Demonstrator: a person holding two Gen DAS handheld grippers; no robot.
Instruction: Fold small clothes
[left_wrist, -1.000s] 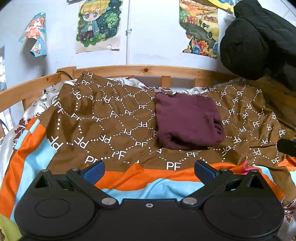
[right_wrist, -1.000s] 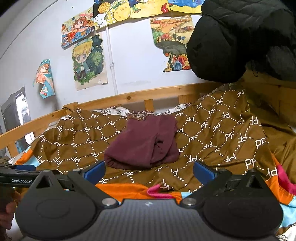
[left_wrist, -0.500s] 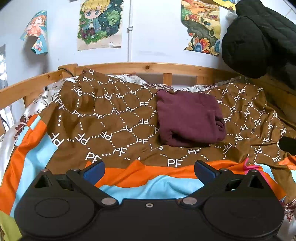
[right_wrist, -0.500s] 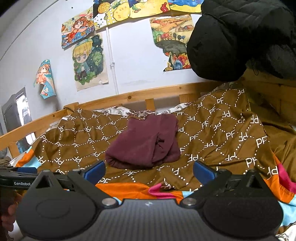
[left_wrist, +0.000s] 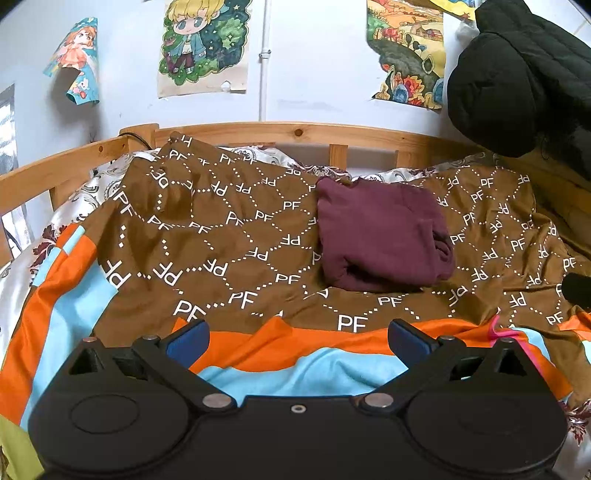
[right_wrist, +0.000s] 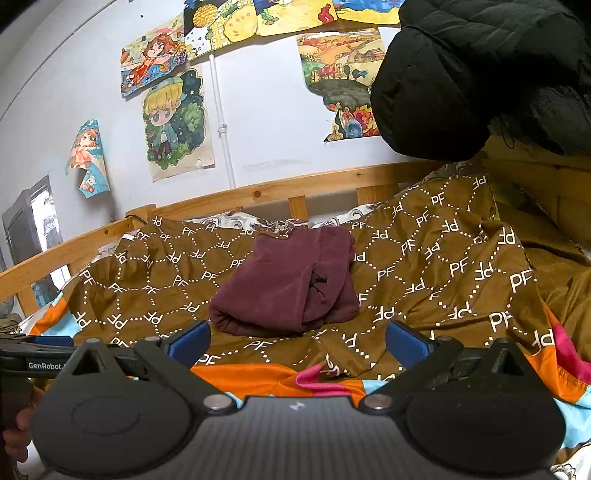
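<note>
The maroon garment (left_wrist: 382, 236) lies already bundled on the brown blanket (left_wrist: 236, 236) near the bed's far rail. Both hand-held grippers, left (left_wrist: 297, 336) and right (right_wrist: 297, 338), hang spread and empty, well short of it. I'd tidy the loose right edge next, pinching low.

A folded maroon garment (left_wrist: 380, 236) lies on the blanket-covered bed (left_wrist: 229, 236).
</note>
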